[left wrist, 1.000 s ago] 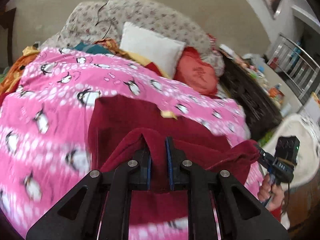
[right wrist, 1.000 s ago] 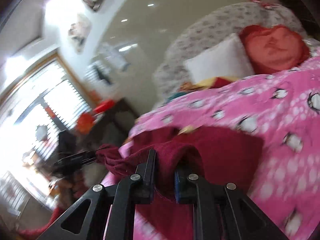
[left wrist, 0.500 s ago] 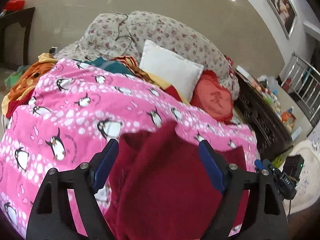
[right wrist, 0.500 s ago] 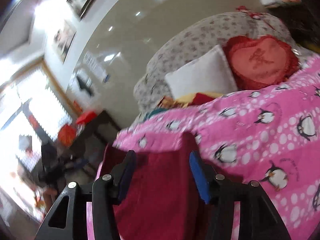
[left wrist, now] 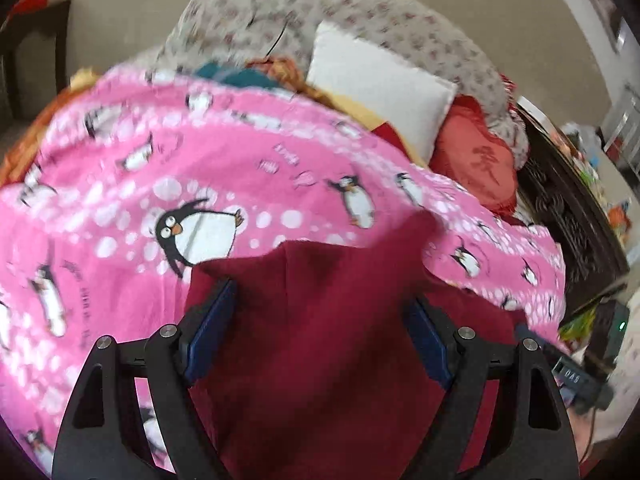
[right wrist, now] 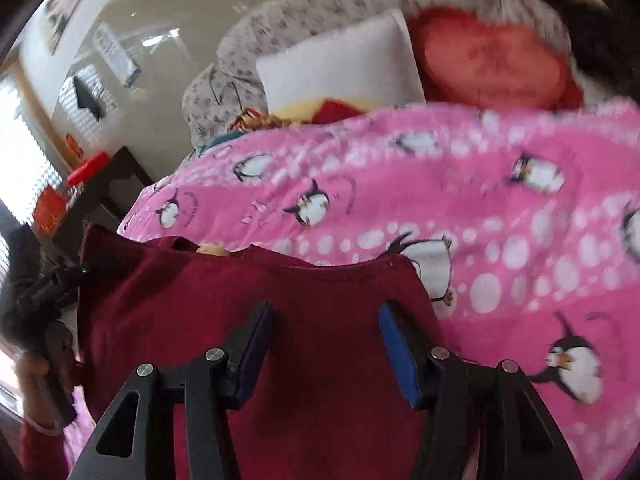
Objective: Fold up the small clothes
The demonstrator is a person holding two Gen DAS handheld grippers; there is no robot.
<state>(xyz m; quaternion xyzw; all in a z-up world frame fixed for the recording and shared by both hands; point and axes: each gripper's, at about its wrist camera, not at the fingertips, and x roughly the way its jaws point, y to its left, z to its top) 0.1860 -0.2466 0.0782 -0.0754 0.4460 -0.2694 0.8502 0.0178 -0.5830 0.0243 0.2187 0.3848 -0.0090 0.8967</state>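
A dark red garment lies spread flat on the pink penguin blanket. My left gripper hovers over it with its blue pads wide apart and nothing between them. In the right wrist view the same red garment lies below my right gripper, which is open too, its pads apart above the cloth. The garment's upper hem runs straight across the blanket. Each view shows the other gripper at the picture's edge, held in a hand.
A white pillow, a red heart cushion and a floral headboard stand at the back of the bed. More coloured clothes lie behind the blanket. A dark wooden cabinet stands at the bed's right.
Both grippers were shut on bunched red cloth a second ago. They have opened and let it go, and the garment now lies flat. Both have moved down over it.
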